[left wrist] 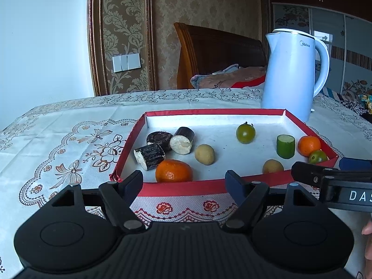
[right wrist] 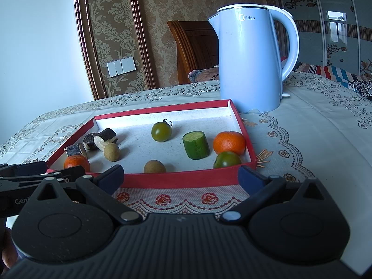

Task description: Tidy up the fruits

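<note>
A shallow red-rimmed tray (left wrist: pixel 183 187) (right wrist: pixel 176 179) lies on the tablecloth and holds fruit. Inside it are two oranges (left wrist: pixel 174 171) (right wrist: pixel 229 143), two green tomatoes (left wrist: pixel 245 133) (right wrist: pixel 161 131), a cut green cucumber piece (left wrist: pixel 285 146) (right wrist: pixel 196 145), two tan round fruits (left wrist: pixel 204 154) (right wrist: pixel 154 167) and three dark sugarcane pieces (left wrist: pixel 181 140) (right wrist: pixel 102 139). My left gripper (left wrist: pixel 184 182) stands open just before the tray's near rim, with nothing between its fingers. My right gripper (right wrist: pixel 181 176) is open too, before the same rim, empty.
A pale blue electric kettle (left wrist: pixel 293 74) (right wrist: pixel 251 60) stands on the tablecloth behind the tray's far right corner. A wooden headboard (left wrist: pixel 209 53) and bedding lie beyond the table. A person's fingers (left wrist: pixel 368 241) show at the right edge of the left wrist view.
</note>
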A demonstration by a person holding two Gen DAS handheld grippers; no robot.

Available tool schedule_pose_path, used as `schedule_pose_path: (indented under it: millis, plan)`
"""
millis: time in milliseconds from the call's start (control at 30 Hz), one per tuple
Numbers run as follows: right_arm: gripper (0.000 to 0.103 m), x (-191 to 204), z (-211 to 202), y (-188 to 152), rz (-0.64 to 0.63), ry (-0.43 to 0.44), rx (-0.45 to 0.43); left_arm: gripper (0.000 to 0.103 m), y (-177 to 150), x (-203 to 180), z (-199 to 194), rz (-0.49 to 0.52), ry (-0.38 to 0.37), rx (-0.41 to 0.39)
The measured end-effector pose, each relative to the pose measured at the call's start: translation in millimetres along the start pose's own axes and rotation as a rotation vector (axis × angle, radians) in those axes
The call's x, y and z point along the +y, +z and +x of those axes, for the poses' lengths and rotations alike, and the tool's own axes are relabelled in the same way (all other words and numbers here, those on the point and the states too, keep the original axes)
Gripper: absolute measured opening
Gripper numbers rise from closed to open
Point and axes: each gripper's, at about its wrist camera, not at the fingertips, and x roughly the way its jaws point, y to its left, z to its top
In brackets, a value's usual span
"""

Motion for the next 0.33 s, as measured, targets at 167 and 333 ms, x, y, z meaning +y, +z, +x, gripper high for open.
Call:
schedule_pose_path:
  millis: [167, 333]
  plan:
    - [0.103, 0.0, -0.1, 0.0, 0.000, 0.000, 0.000, 0.077, 0.2, -0.1, -1.3, 0.007, 0.015, -0.014]
    - [0.103, -0.3, -1.3, 0.1, 0.001, -0.002, -0.010, 0.077, 1.7, 5.1, -3.4, -0.012, 0.065, -0.034]
